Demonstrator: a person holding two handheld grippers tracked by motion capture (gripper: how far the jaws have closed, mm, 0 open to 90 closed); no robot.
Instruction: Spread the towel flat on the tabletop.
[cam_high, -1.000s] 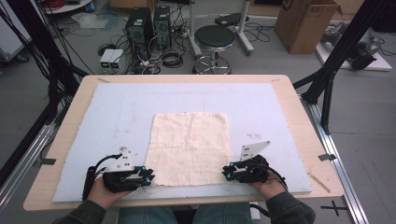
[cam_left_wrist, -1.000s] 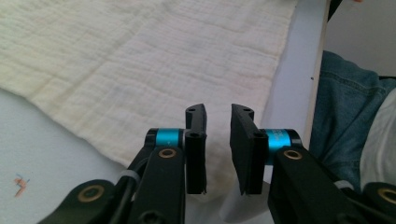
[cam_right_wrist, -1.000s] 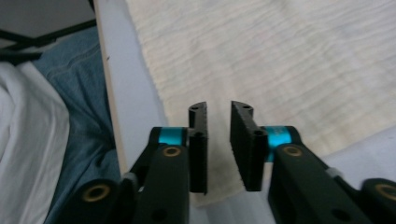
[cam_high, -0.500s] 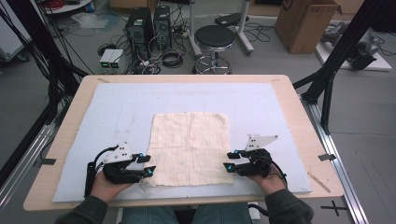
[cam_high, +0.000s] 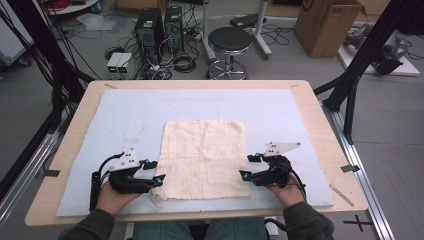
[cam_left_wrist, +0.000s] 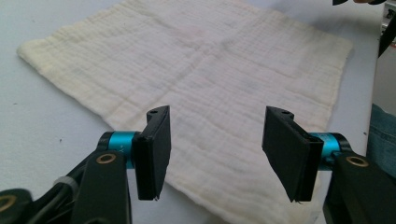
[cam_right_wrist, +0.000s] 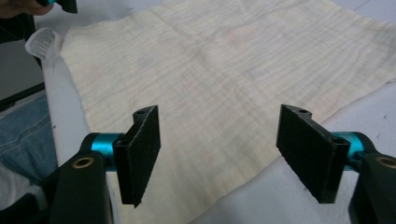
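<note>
A cream square cloth (cam_high: 205, 157) lies flat on the pale blue mat (cam_high: 280, 115). My left gripper (cam_high: 154, 171) sits at the cloth's near left corner, and my right gripper (cam_high: 248, 166) at its near right edge, both pointing inward. In the left gripper view the left gripper (cam_left_wrist: 217, 149) has its jaws spread wide above the cloth (cam_left_wrist: 210, 60), its pads pressing on nothing. The right gripper (cam_right_wrist: 219, 149) stands the same way over the cloth (cam_right_wrist: 233, 60). Both pairs of jaws have just been opening.
The mat covers most of a wooden table (cam_high: 320, 120). A white label (cam_right_wrist: 44, 42) sticks out at the cloth's near left corner. Beyond the table stand a black stool (cam_high: 229, 40), computer towers (cam_high: 160, 25) and a cardboard box (cam_high: 330, 22). Black frame posts (cam_high: 360, 65) flank the table.
Both grippers' jaws have spread apart from nearly shut. The cloth's near edge now lies free on the mat. The hands have hardly shifted.
</note>
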